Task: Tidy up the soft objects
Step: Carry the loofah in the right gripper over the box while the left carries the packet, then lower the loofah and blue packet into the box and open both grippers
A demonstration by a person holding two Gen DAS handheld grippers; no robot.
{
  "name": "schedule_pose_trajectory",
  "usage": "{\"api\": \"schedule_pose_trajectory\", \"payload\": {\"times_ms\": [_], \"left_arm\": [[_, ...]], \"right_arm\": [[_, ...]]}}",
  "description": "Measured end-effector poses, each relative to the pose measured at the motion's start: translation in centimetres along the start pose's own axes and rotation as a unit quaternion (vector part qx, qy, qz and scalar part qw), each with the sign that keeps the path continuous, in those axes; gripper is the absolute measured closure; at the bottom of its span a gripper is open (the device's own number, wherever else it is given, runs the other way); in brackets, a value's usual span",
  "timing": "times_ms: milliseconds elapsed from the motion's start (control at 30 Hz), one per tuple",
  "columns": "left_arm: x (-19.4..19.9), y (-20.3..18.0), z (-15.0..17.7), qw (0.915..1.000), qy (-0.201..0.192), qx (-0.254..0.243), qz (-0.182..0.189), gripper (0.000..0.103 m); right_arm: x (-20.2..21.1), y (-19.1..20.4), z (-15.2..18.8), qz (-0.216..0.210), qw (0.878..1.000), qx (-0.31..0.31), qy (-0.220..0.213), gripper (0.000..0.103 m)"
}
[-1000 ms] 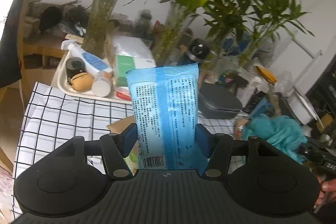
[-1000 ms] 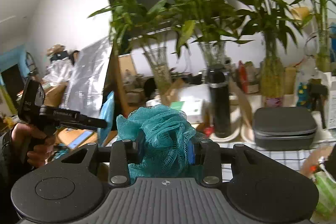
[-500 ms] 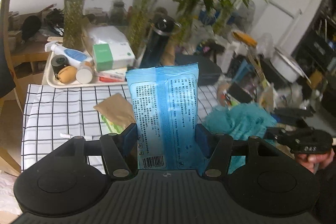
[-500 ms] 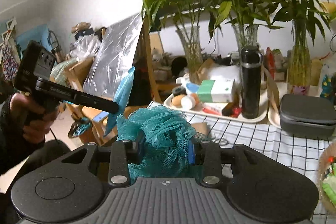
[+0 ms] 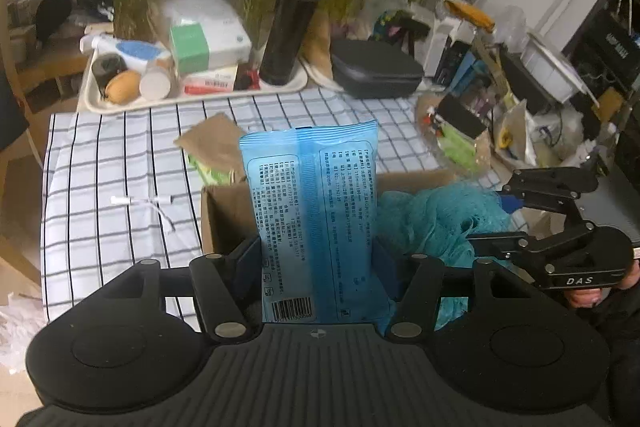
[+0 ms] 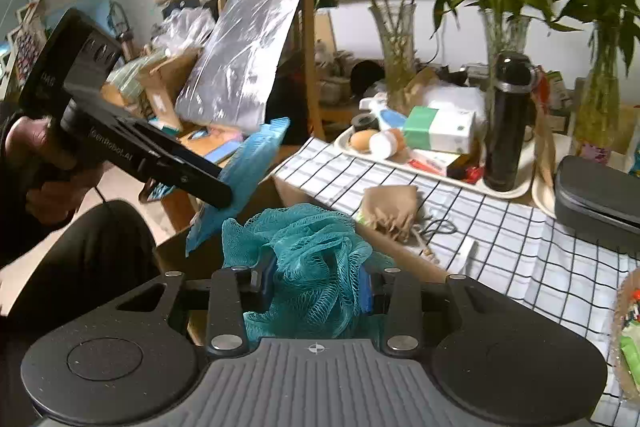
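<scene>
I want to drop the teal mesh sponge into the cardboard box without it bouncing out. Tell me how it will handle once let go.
The mesh sponge is probably very light: it is open netting, mostly air. It looks squashy, bulging out around the right hand-held gripper that pinches it, so it may spring back on release. Its loose folds might snag on the pads over the cardboard box.

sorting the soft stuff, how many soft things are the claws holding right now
2: a blue plastic wipes packet clamped upright in the left claw, and a teal mesh bath pouf squeezed in the right claw.
</scene>
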State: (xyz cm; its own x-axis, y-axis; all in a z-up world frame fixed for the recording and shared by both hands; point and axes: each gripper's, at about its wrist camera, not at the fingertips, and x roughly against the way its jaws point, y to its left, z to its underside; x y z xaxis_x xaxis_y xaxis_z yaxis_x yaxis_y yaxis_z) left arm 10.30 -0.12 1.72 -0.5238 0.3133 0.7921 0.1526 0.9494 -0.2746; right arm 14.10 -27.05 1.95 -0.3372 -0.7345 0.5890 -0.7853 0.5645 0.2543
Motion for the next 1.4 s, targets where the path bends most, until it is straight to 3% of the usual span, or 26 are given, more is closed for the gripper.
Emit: {"api": "schedule_pose_trajectory", "payload": {"times_ms": [333, 667, 700, 767, 933, 1200, 1233, 1300, 1400], "left_arm": [[-1.2, -0.6, 1.2, 0.9989, 0.041, -0.008, -0.020, 0.044], [-2.2, -1.7, 1.5, 0.9964, 0.054, -0.031, -0.057, 0.044], [-2.3, -1.8, 1.5, 0.9962, 0.054, -0.033, -0.059, 0.046], [-2.4, -2.0, 1.6, 0.9958, 0.055, -0.037, -0.064, 0.060], [-2.5, -1.9, 1.5, 0.9964, 0.054, -0.032, -0.057, 0.059], [-2.8, -1.6, 1.7, 0.9960, 0.053, -0.024, -0.068, 0.053], [-2.7, -1.6, 1.7, 0.9961, 0.051, -0.023, -0.068, 0.051], [-2.6, -1.5, 1.7, 0.9965, 0.044, -0.020, -0.068, 0.034], [-2.2, -1.5, 1.6, 0.9973, 0.031, -0.017, -0.065, 0.033]], "right_arm": [[-0.8, 0.9, 0.6, 0.008, 0.999, 0.016, 0.029, 0.061], [-2.0, 1.4, 1.1, 0.027, 0.997, 0.032, 0.060, 0.061], [-2.1, 1.4, 1.1, 0.028, 0.997, 0.033, 0.061, 0.061], [-2.2, 1.4, 1.1, 0.030, 0.997, 0.035, 0.065, 0.061], [-2.3, 1.5, 1.1, 0.032, 0.996, 0.039, 0.067, 0.061], [-1.6, 1.5, 0.7, 0.031, 0.998, 0.041, 0.045, 0.029], [-1.5, 1.5, 0.6, 0.033, 0.998, 0.038, 0.039, 0.025], [-1.2, 1.2, 0.5, 0.038, 0.998, 0.033, 0.029, 0.013], [-0.9, 1.0, 0.4, 0.049, 0.998, 0.025, 0.019, 0.006]]}}
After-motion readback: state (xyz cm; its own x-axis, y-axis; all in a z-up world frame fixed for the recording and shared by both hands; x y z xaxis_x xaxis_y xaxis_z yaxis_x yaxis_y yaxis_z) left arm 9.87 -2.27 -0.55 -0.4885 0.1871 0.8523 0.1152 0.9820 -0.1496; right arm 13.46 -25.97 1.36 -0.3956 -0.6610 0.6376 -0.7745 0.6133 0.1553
